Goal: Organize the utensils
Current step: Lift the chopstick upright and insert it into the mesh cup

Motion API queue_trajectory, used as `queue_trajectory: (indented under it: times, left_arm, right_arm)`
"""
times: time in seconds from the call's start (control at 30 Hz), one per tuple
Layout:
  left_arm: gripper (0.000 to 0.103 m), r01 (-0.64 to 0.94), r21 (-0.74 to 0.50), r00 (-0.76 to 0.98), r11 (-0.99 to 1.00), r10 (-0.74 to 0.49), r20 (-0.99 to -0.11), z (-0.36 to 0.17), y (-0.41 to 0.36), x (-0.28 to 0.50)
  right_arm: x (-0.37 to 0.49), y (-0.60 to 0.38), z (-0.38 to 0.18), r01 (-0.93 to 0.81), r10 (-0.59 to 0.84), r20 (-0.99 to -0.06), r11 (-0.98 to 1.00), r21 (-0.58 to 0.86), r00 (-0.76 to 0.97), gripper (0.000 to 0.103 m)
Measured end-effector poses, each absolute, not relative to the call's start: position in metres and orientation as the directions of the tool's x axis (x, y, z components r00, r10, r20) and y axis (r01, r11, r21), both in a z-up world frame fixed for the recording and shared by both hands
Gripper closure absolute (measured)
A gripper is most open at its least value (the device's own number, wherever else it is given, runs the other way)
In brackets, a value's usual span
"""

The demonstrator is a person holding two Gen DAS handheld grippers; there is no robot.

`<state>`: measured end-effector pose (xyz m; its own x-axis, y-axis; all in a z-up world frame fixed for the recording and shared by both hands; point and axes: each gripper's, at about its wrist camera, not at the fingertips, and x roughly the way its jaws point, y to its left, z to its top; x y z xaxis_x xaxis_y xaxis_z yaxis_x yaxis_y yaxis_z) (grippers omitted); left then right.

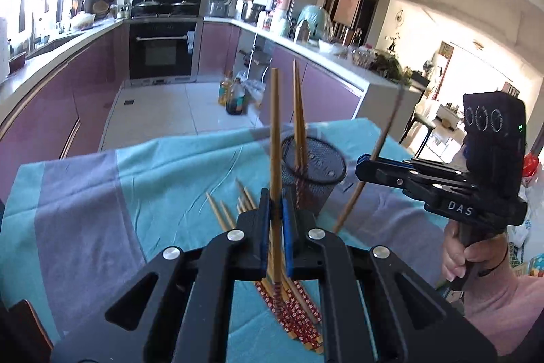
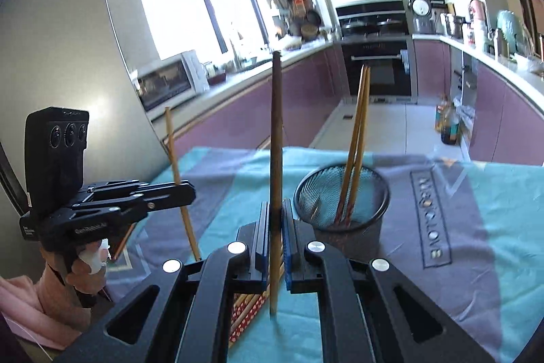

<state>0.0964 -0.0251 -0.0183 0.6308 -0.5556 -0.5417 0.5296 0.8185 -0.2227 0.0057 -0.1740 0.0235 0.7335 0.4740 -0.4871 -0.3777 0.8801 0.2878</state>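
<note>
Your left gripper [image 1: 274,216] was clamped on one long bamboo chopstick [image 1: 274,138], held upright between its blue-lined fingers [image 1: 264,227], the tapered end up. In the right wrist view the same gripper [image 2: 185,189] appeared at the left edge, closed around that chopstick [image 2: 176,165], which leaned slightly.

Your right gripper [image 2: 276,227] was likewise clamped on a second bamboo chopstick [image 2: 276,142], held near vertical, its lower end just above or at the cloth; which one could not be told. In the left wrist view this gripper [image 1: 363,167] reached in from the right, and its chopstick [image 1: 380,152] slanted beside the holder.

The black wire-mesh cylindrical holder [image 2: 341,203] stood upright on the cloth, just right of your right gripper's fingers. Two bamboo chopsticks with patterned red handles [image 2: 355,138] stood inside it, leaning together against its rim. The left wrist view showed the holder [image 1: 314,172] beyond the left gripper.

A loose bundle of bamboo chopsticks with red patterned ends [image 1: 292,305] lay flat on the cloth beneath your left gripper, tips pointing away from you.

The teal and grey tablecloth [image 1: 102,193] covered the table under everything. Purple kitchen cabinets [image 1: 44,111] and a black built-in oven [image 1: 163,50] stood behind.
</note>
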Motion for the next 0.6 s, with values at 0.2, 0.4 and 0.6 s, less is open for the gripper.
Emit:
queue_trajectory:
  times: [0.2,0.4,0.6]
  left_arm:
    - [0.096,0.537,-0.256,0.656,0.804,-0.589,-0.473,0.011,-0.023,0.102]
    - [0.096,0.555,-0.258,0.682,0.791,-0.610,-0.402,0.042,-0.032,0.112]
    - [0.096,0.585,-0.245,0.691,0.773,-0.633,-0.348,0.070,-0.051,0.118]
  right_arm:
    - [0.009,-0.189,0.045,-0.378,0.472,-0.436,0.880,0.288,0.766,0.097]
    - [0.015,-0.199,0.071,-0.387,0.464,-0.394,0.884,0.263,0.793,0.097]
    - [0.020,-0.205,0.090,-0.376,0.440,-0.349,0.895,0.238,0.827,0.097]
